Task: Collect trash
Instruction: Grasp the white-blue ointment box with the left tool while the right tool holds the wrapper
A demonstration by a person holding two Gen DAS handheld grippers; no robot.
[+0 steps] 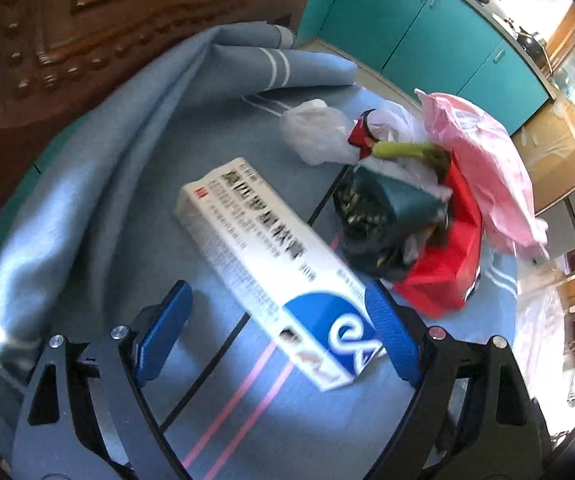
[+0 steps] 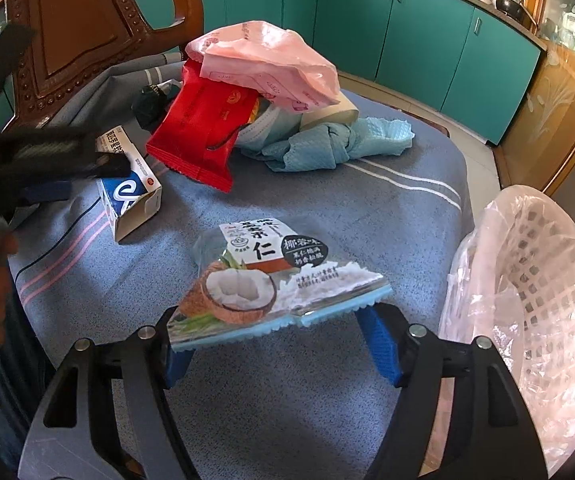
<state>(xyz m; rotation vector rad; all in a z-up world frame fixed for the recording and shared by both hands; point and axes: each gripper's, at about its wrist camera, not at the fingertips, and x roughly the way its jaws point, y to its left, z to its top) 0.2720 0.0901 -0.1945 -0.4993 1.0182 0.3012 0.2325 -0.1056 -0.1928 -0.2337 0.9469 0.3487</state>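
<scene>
Surface: round table under a blue-grey cloth [image 2: 327, 208] with white and pink stripes; cloth bunched in folds at upper left of the left wrist view. Carved brown wooden chair [image 2: 75, 40] stands behind the table at upper left; teal cabinets [image 2: 419, 36] run across the top of both views, metal pots on the counter above them; pale tiled floor between table and cabinets.

Trash: white and blue carton [image 1: 275, 272] with printed characters lies diagonally mid-frame in the left wrist view, one end flap open as seen from the right wrist; coconut snack wrapper [image 2: 263, 280] lies flat at centre of the right wrist view, its serrated pale-blue edge toward the camera; heap at top centre holds a red packet [image 2: 203, 132], a pink plastic bag [image 2: 263, 60], a crumpled light-blue cloth [image 2: 327, 144]; a dark green bag and a green stalk show in the heap from the left wrist.

Claws: left gripper [image 1: 283, 328] stands wide, carton's blue end between the fingers, right pad close against it, left pad clear; right gripper [image 2: 283, 344] is spread, wrapper's near edge lying between the fingers; whether the pads touch it I cannot tell.

Edges: table rim drops off at right; lined white lattice basket [image 2: 527, 320] stands just beside it at lower right; bare cloth around the wrapper.
</scene>
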